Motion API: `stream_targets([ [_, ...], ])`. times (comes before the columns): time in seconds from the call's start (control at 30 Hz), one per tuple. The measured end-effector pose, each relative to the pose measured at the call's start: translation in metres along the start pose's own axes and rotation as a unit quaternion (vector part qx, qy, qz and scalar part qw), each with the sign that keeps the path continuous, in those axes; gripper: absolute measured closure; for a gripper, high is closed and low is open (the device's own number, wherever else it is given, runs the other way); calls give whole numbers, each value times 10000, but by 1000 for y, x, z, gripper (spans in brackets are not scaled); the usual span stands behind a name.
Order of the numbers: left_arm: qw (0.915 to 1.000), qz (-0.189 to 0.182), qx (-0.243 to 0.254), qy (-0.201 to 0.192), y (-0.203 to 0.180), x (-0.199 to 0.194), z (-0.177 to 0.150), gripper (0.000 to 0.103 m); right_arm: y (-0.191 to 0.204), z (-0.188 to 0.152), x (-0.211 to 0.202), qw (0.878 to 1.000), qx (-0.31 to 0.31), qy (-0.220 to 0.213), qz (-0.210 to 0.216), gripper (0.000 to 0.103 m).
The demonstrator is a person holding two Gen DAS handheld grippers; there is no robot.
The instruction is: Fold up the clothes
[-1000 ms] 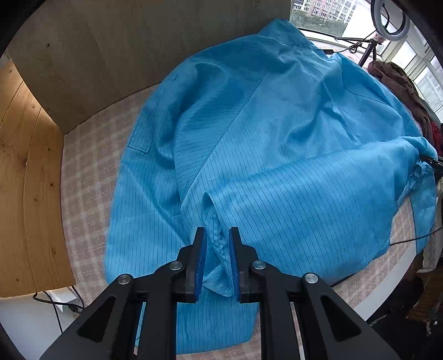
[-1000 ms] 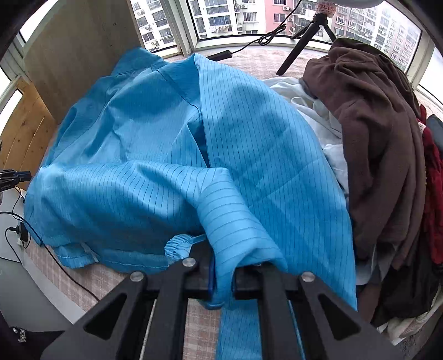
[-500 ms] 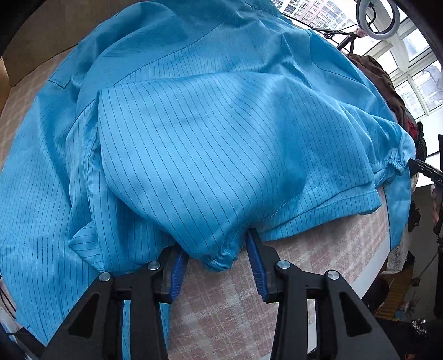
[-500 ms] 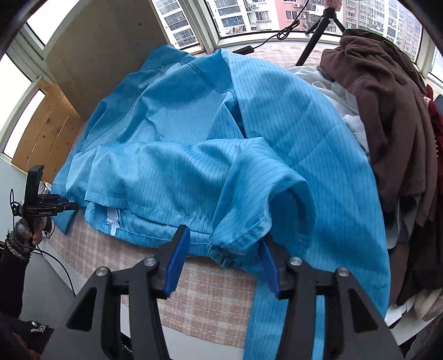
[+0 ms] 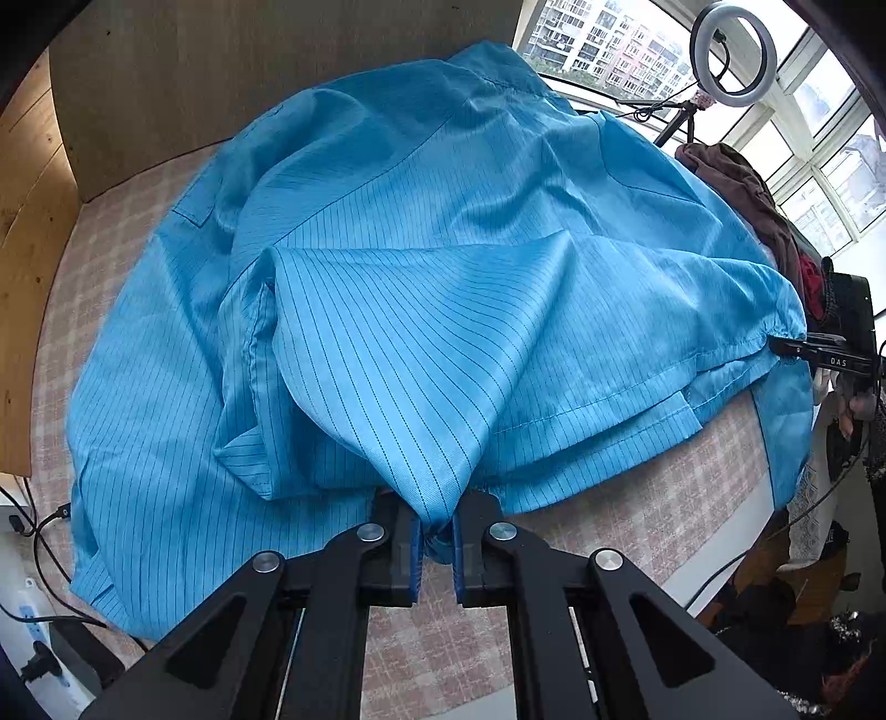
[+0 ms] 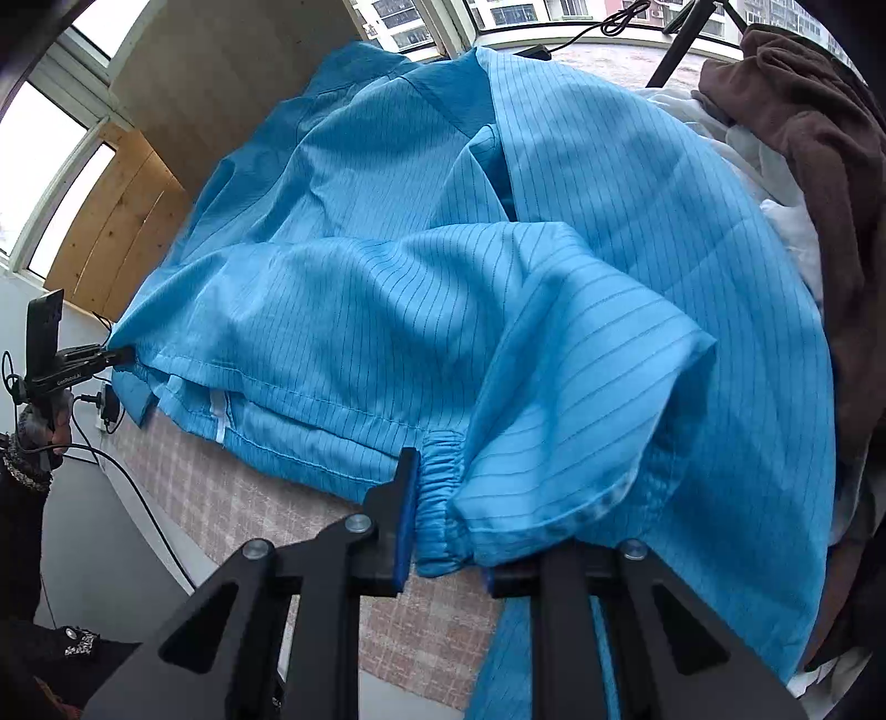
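Note:
A blue pinstriped jacket (image 5: 443, 232) lies spread over the checked tablecloth (image 5: 637, 526); it also shows in the right wrist view (image 6: 387, 288). My left gripper (image 5: 437, 545) is shut on a fold of its fabric near the front table edge. My right gripper (image 6: 443, 531) has its jaws around the elastic sleeve cuff (image 6: 440, 498); its right finger is hidden under cloth. In the left wrist view the right gripper (image 5: 819, 354) appears at the jacket's far right corner. In the right wrist view the left gripper (image 6: 83, 360) appears at the jacket's left corner.
A pile of brown, white and red clothes (image 6: 803, 166) lies to the right of the jacket. A wooden panel (image 5: 166, 83) stands behind the table. A ring light on a tripod (image 5: 731, 39) stands by the window. Cables (image 5: 50, 526) hang at the left.
My left gripper has closed on the jacket fabric and pulled back. My right gripper has narrowed around the sleeve cuff. The jacket's lower part is now folded over itself.

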State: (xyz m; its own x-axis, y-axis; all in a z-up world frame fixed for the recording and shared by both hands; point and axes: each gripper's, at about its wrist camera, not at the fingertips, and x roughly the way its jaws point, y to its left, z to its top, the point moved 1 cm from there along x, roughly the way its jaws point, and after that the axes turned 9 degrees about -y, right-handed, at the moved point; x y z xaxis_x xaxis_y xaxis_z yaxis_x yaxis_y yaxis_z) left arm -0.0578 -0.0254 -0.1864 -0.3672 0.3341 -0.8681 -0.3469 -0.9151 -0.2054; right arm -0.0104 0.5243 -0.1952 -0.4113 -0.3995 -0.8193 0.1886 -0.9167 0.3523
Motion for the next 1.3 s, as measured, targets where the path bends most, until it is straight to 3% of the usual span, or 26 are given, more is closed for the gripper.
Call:
stream_targets([
  [0.07,10000,-9,-10,-17,-7,-37,-25,96,17,-20,-31,9996,-194,63,213,87],
  [0.17,9989,-142,-360,264,-17,-73,-81,96,36,-62,-66,9978,-408,345,383,87],
  [0.23,9956,-283,-697,567,-22,-91,-122,95,35,-101,-71,9950,-82,834,539,87],
  [0.3,9870,-348,-1064,1155,-28,-89,-170,89,31,-150,-60,9846,111,1679,468,84],
  [0.37,9782,-137,-1190,1695,-31,-83,-208,85,31,-185,-54,9726,-93,2315,166,79],
  [0.43,9764,101,-1205,1791,-27,-82,-219,87,35,-187,-58,9685,-280,2474,92,79],
  [0.47,9789,229,-1190,1643,-22,-85,-216,87,40,-172,-63,9721,-399,2310,119,79],
  [0.6,9888,785,-877,921,5,-93,-180,85,76,-95,-70,9841,-1103,1386,92,60],
  [0.7,9890,1265,-379,669,37,-86,-150,72,108,-53,-54,9761,-1780,1239,-132,59],
  [0.83,9819,1771,168,651,82,-67,-116,69,115,-42,-69,9555,-2403,1590,-635,59],
  [0.93,9824,1746,350,568,109,-56,-91,69,80,-60,-81,9476,-2000,1995,-1492,59],
  [1.03,9822,1756,406,537,134,-50,-66,68,64,-67,-82,9512,-1502,1853,-1958,59],
  [1.13,9844,1652,308,529,149,-43,-48,68,107,-44,-54,9801,-1210,1145,-1075,59],
  [1.23,9868,1474,488,468,134,-39,-35,68,147,-28,-14,9769,-1816,832,-758,59],
  [1.3,9874,1388,613,442,120,-36,-28,68,146,-13,22,9775,-1788,872,-696,59],
])
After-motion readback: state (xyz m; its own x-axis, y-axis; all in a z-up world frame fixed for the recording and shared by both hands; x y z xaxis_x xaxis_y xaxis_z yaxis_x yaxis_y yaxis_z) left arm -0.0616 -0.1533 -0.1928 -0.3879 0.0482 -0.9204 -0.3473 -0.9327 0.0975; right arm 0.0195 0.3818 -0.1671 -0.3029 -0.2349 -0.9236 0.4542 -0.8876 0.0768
